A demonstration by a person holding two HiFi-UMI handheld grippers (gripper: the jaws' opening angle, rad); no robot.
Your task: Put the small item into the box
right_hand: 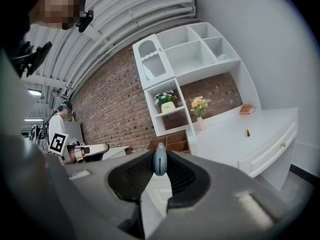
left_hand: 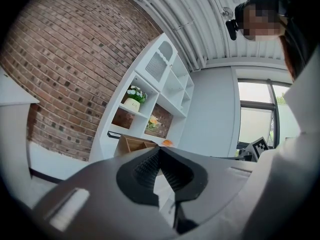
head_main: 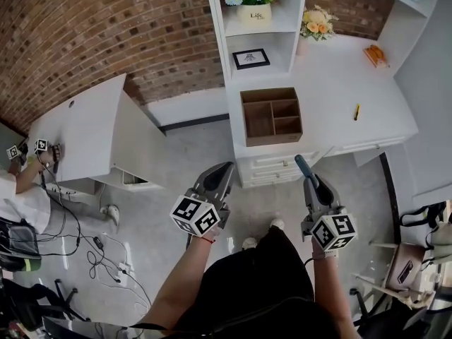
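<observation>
Right gripper [head_main: 311,182] is clenched on a small blue item [right_hand: 160,160], which stands upright between the two dark pads and sticks out a little above the tips. Left gripper [left_hand: 159,150] has its jaws pressed together at the tips, and nothing is between them. Both grippers are in the air in front of the person, over the grey floor and near the drawers of the white desk [head_main: 332,83]. On this desk stands the brown box [head_main: 274,139], open at the top, with several compartments. The blue item is well apart from the box.
</observation>
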